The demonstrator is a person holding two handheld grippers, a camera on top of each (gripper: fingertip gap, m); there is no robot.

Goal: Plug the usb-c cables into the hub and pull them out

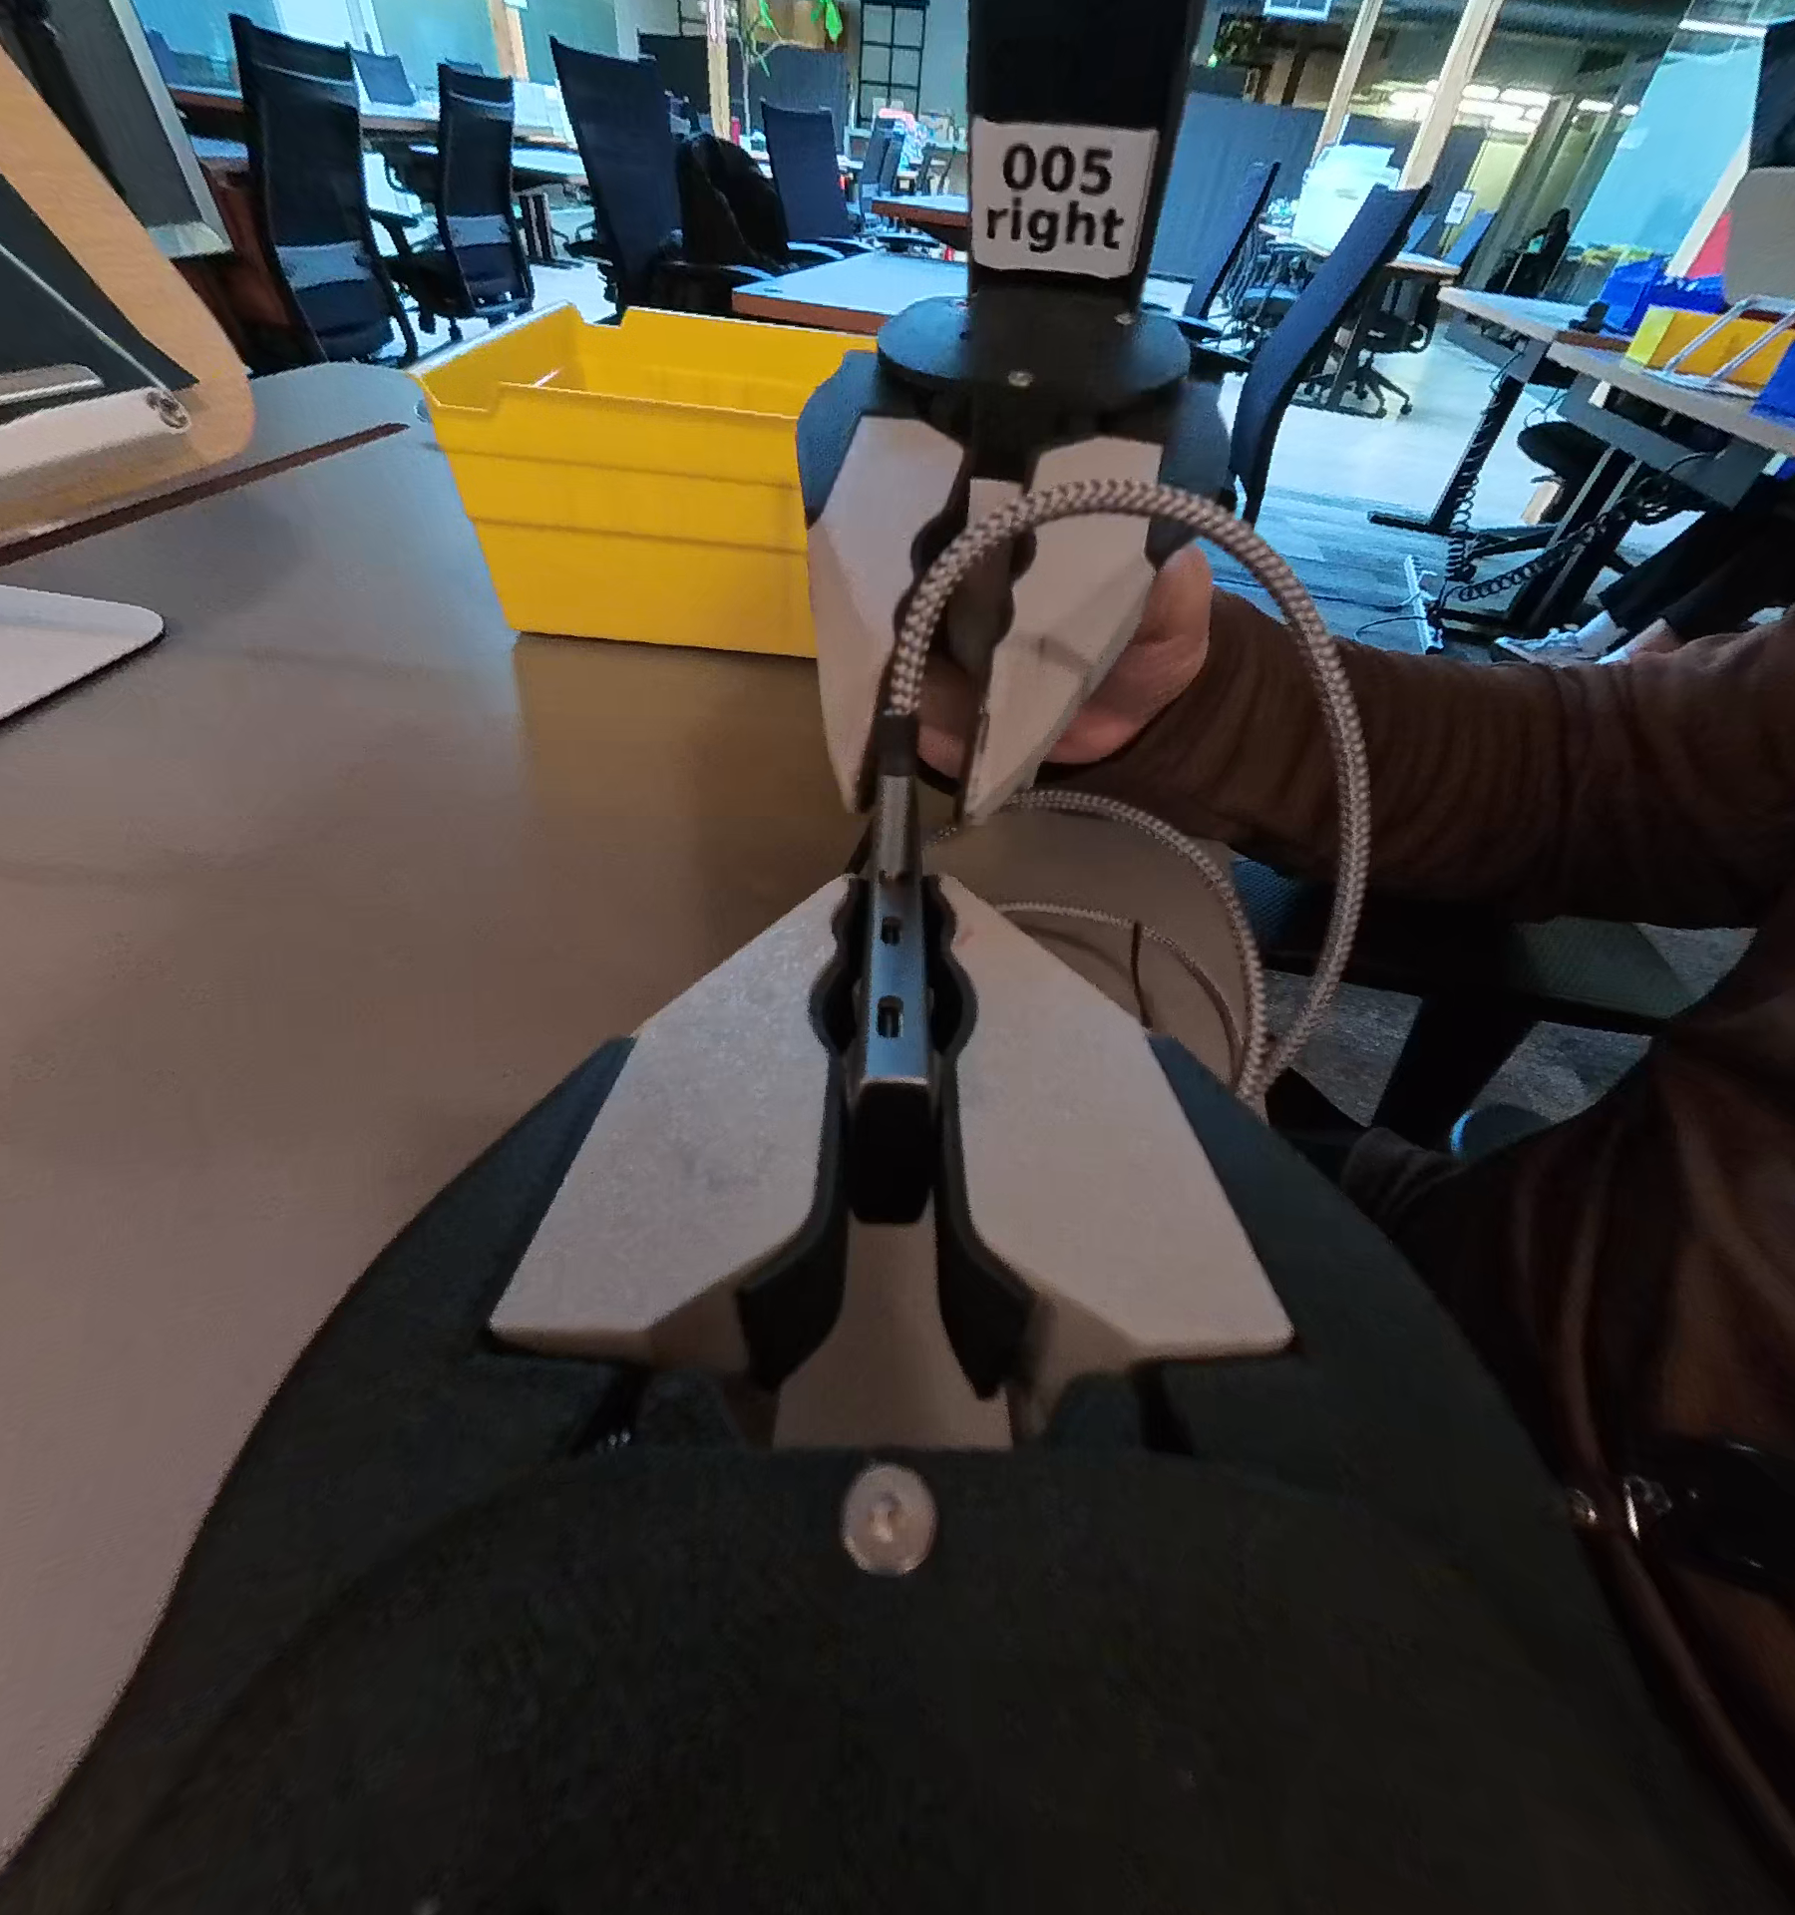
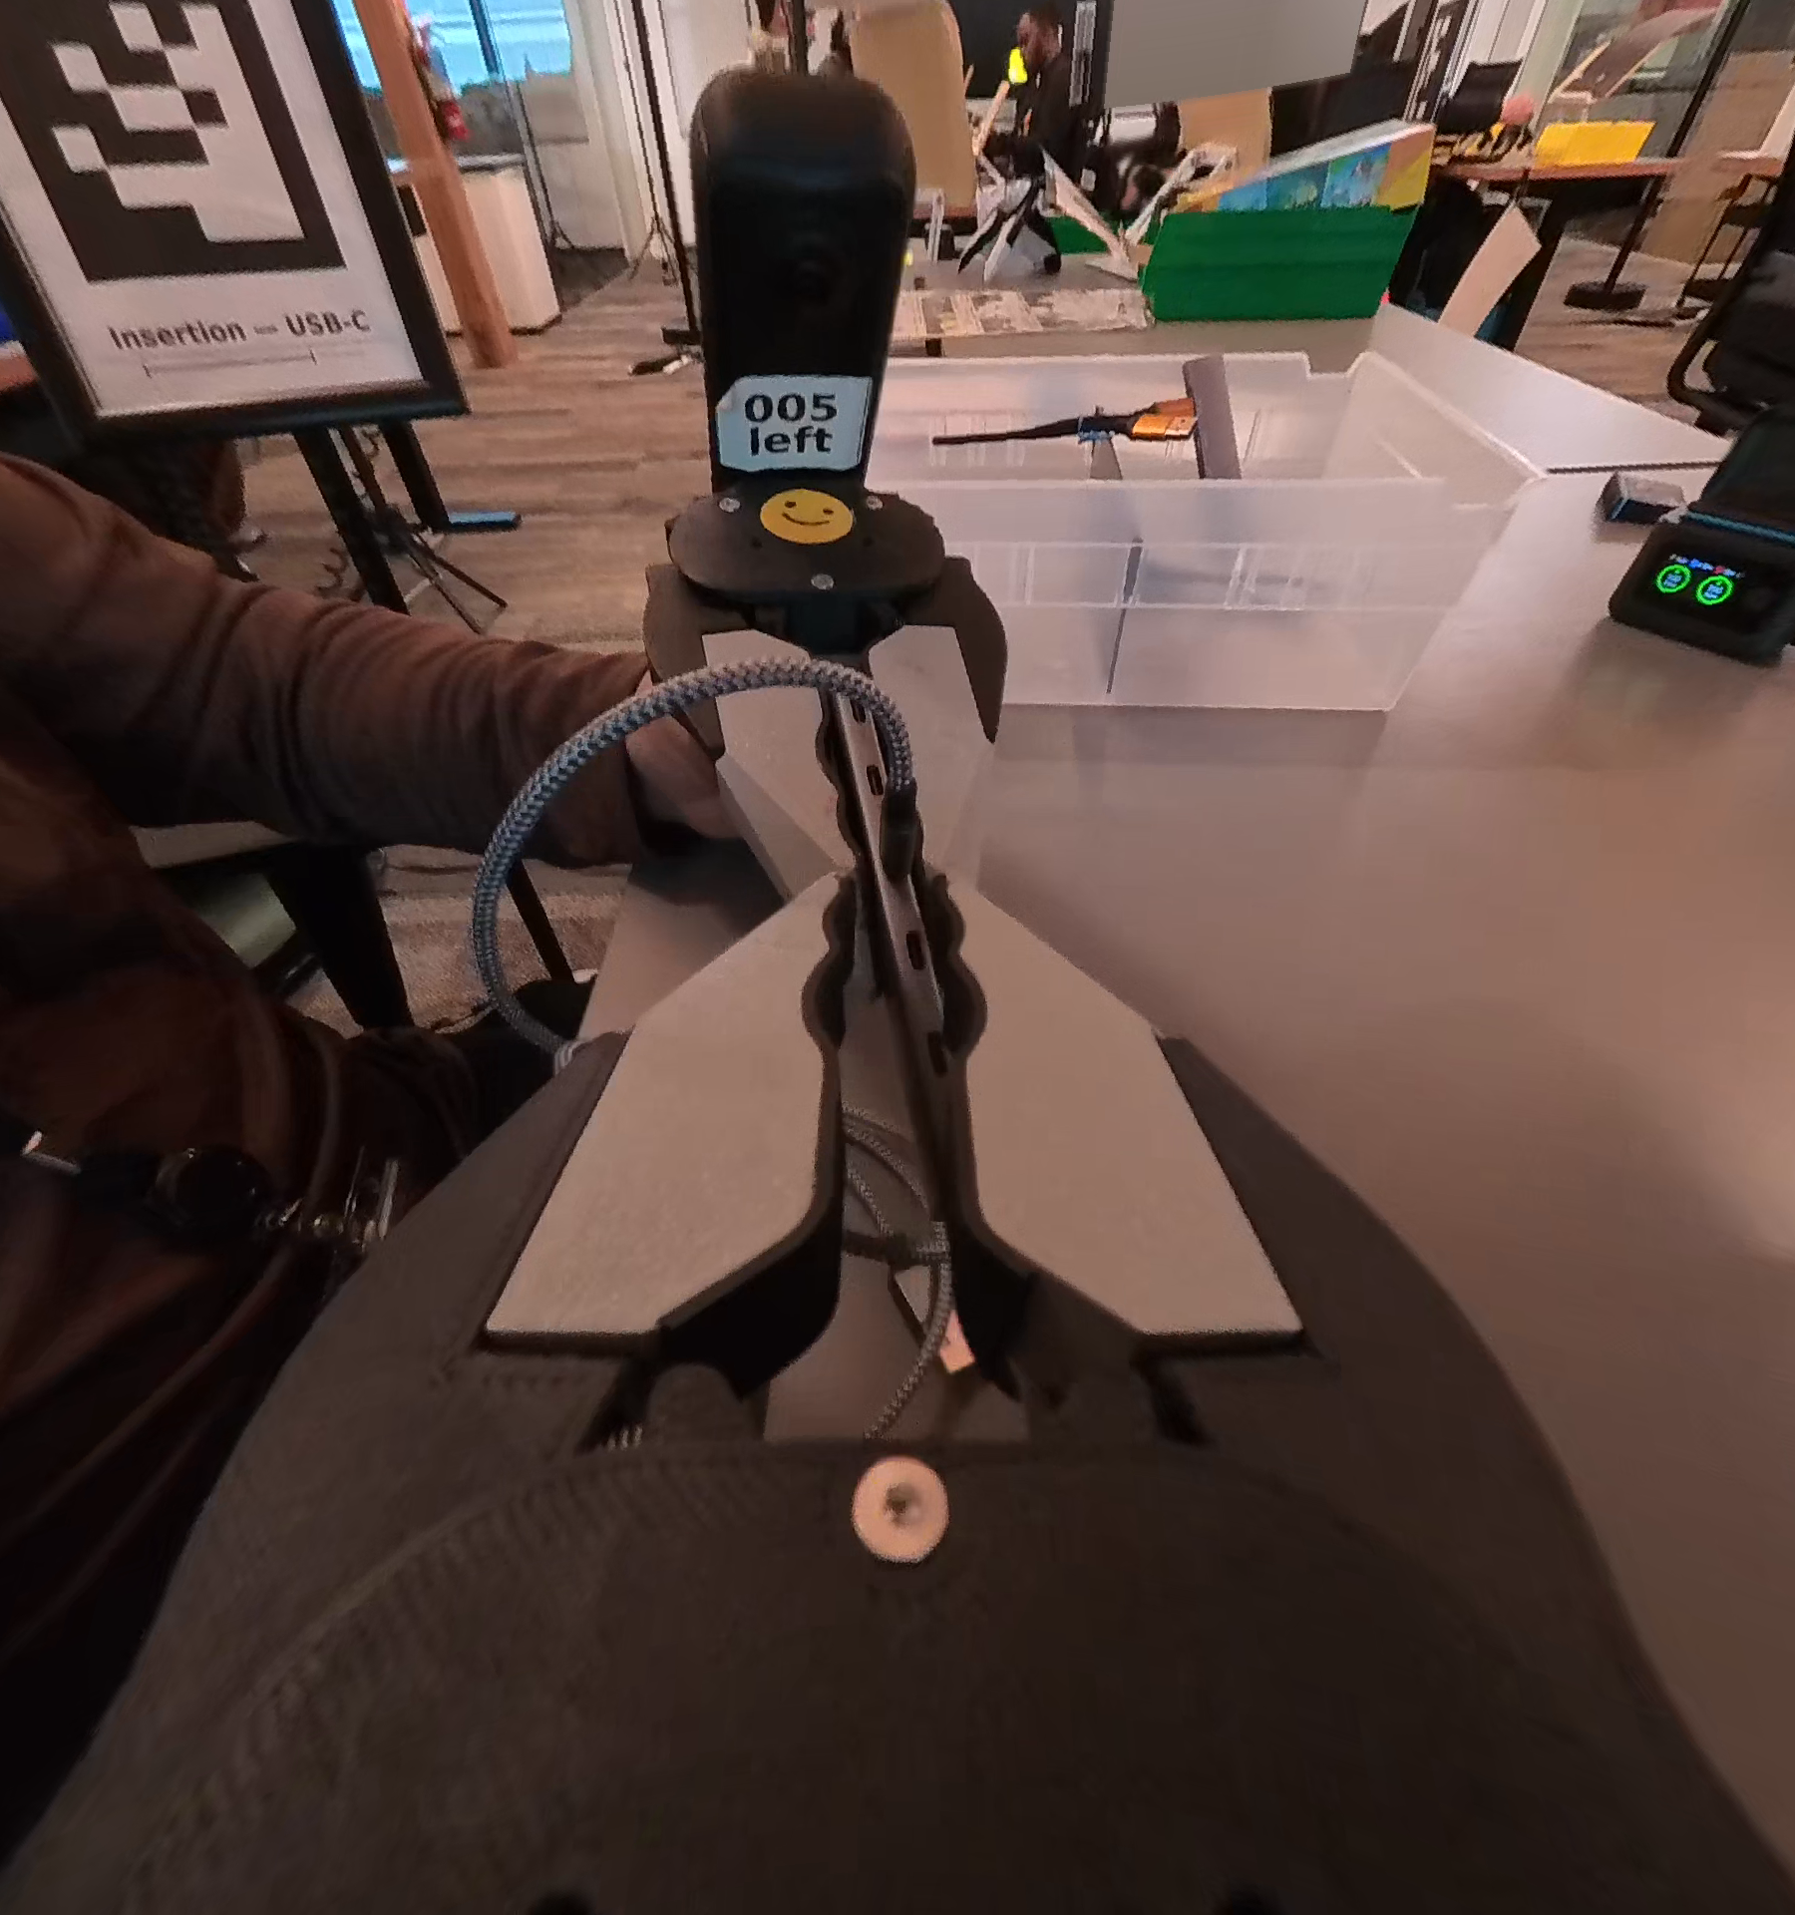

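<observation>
While the two tools face each other above the table edge: both meet at one slim dark bar
Left gripper (image 1: 888,912): fingers pressed onto the hub (image 1: 893,995), a dark grey bar standing on edge between them, its narrow face with small oval ports turned up
Right gripper (image 1: 909,798): fingers pinched together on the plug (image 1: 899,819) of the braided cable; seen from the left wrist view it comes in from the far side, tips angled down
Plug: silver shell with a black collar, its tip touching the far end of the hub; whether it is fully seated I cannot tell
Braided cable (image 1: 1329,715): grey and white weave, arching up from the plug, looping round toward the person's sleeve (image 1: 1494,746) and down past the table edge
Same meeting, right wrist view: right gripper (image 2: 888,902) closes around the hub (image 2: 909,953), left gripper (image 2: 857,725) holds its far end, cable (image 2: 603,746) curves off to the left
Table (image 1: 303,933): grey-brown, matte
Yellow bin (image 1: 624,497): on the table behind the grippers
Clear divided tray (image 2: 1235,580): on the table beyond the left gripper
</observation>
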